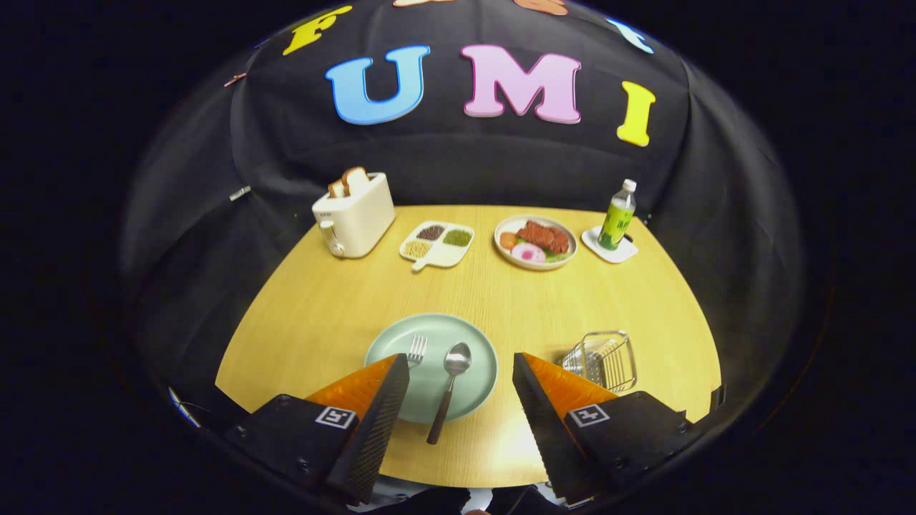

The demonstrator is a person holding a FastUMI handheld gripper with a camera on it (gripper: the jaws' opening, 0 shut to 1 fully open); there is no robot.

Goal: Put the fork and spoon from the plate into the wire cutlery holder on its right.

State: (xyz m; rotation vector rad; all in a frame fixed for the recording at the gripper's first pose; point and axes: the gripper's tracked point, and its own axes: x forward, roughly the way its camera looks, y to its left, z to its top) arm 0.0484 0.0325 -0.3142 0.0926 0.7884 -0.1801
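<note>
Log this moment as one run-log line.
gripper open, above plate | spoon between fingers | fork on plate | holder empty

gripper point(461, 365) fingers spread wide, holding nothing, above plate point(476, 386) | spoon point(451, 386) on plate between the 2 fingers, bowl toward 12 o'clock | fork point(416, 349) beside it at 9 o'clock, handle hidden | wire cutlery holder point(605, 360) at plate's 3 o'clock on table point(322, 315)

The tool point(460, 365) hangs above the worktop point(322, 315) with its two fingers point(379, 415) spread wide apart, tips level and angled slightly inward, gripping nothing, both raised clear of the surface
</note>
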